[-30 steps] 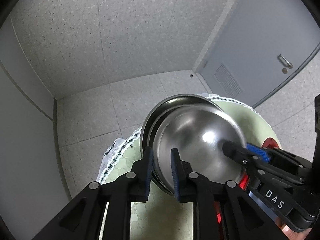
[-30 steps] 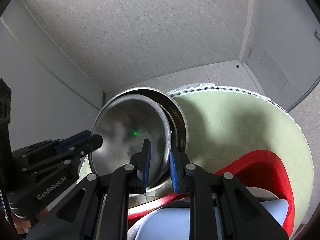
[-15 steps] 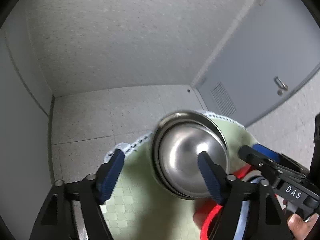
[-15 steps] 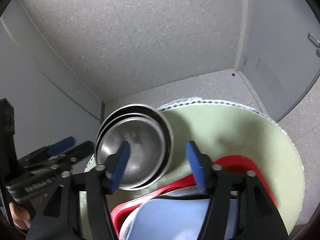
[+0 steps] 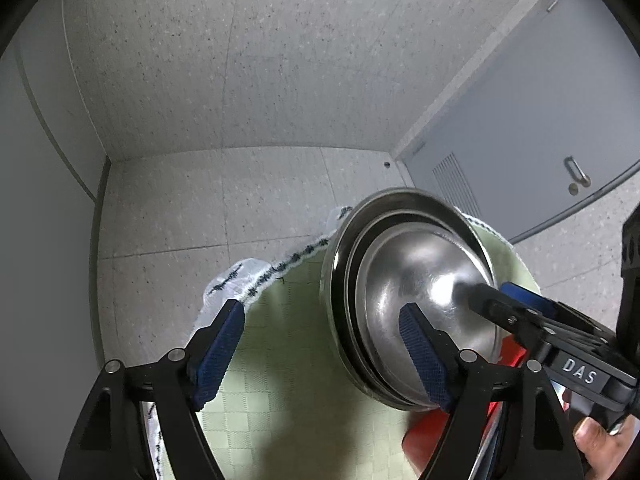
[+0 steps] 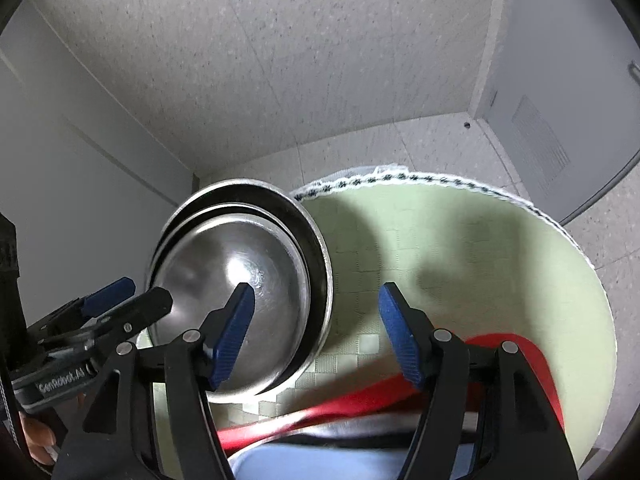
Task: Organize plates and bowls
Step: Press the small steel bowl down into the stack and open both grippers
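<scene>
Steel bowls (image 5: 416, 292) (image 6: 240, 280), nested one inside another, shiny and empty, resting on the pale green checked cloth (image 5: 288, 360) (image 6: 460, 248) of the round surface. Set close to that cloth's fringed black-and-white edge (image 5: 280, 268) (image 6: 400, 178), on the side nearest the corner of the room. Smaller bowl seated within the larger, both rims showing as rings.

Left gripper (image 5: 320, 352) (image 6: 128, 300) released, blue pads spread wide: one pad (image 5: 218, 352) over bare cloth beside the bowls, the other (image 5: 424, 352) in front of the inner bowl's near wall. Nothing between the pads. Cannot tell whether that second pad touches the steel.

Right gripper (image 6: 316, 336) (image 5: 504, 300) likewise released, blue pads wide apart: one pad (image 6: 234, 332) in front of the inner bowl, the other (image 6: 400, 336) over the cloth beside the bowls. Holding nothing. From the left wrist view, its dark tip seen against the far side of the inner bowl, contact uncertain.

Red dish (image 6: 500, 348) (image 5: 424, 444) just beside the bowls, toward the near edge of the cloth, partly blurred. Light blue item (image 6: 340, 464) lying inside it, shape unclear. Speckled tile floor (image 5: 200, 208) beyond the bowls, grey door (image 5: 540, 120) with handle and vent past the cloth's far side.
</scene>
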Available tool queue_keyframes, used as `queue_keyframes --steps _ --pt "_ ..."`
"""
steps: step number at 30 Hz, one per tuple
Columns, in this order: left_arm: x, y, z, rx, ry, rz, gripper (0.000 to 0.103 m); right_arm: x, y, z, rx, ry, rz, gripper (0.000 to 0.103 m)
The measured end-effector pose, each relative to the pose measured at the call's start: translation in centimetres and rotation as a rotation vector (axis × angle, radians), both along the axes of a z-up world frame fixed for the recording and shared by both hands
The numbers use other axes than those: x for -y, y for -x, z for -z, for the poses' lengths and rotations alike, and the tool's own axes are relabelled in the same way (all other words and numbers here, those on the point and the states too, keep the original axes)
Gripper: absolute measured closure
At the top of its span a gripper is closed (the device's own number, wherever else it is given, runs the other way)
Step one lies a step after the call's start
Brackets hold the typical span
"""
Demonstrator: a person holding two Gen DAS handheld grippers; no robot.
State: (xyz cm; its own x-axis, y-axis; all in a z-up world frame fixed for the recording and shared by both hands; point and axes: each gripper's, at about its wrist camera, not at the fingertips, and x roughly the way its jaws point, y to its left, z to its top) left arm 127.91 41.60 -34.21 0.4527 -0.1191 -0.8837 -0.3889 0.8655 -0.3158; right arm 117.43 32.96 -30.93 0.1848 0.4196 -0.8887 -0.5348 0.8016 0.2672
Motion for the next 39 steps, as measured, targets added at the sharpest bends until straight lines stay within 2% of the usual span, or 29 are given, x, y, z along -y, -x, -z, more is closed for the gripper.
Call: queue_keyframes --steps 3,5,6,7,8,11,13,20,25,31,39 --pt "0.2 -0.7 0.5 -0.002 -0.002 0.006 0.032 -0.7 -0.3 0.5 0.003 0.023 -0.012 0.037" --pt "0.2 -1.1 1.1 -0.012 0.006 0.017 0.049 -1.4 -0.3 0.6 0.012 0.040 -0.027 0.039" --pt "0.3 -1.1 1.6 -0.019 0.019 0.027 0.056 -1.7 -0.4 0.5 0.009 0.038 -0.034 0.047" --pt "0.4 -1.2 1.8 -0.019 0.031 0.037 0.065 -1.8 -0.4 0.5 -0.003 0.029 -0.042 0.061" --pt "0.5 -1.2 1.9 -0.015 0.040 0.046 0.071 -1.9 -0.5 0.8 -0.033 0.015 -0.053 0.063" --pt "0.8 -1.4 1.7 -0.015 0.020 0.058 0.072 -2.0 -0.4 1.2 -0.024 0.034 -0.054 0.073" --pt "0.6 -1.4 1.7 -0.016 0.011 0.053 0.072 -1.5 -0.5 1.0 -0.026 0.010 -0.040 0.077" --pt "0.9 -0.6 0.5 0.015 -0.009 0.041 0.074 -0.4 0.0 -0.3 -0.020 -0.071 -0.028 0.078" --pt "1.2 0.5 -1.8 0.062 -0.029 0.025 0.075 0.4 0.8 -2.1 0.007 -0.115 -0.022 0.078" --pt "2.2 2.3 -5.6 0.114 -0.062 0.033 0.076 1.4 2.3 -5.7 0.051 -0.162 -0.018 0.078" --pt "6.0 5.3 -10.7 0.195 -0.072 0.109 0.075 6.7 5.0 -10.5 0.129 -0.211 0.045 0.078"
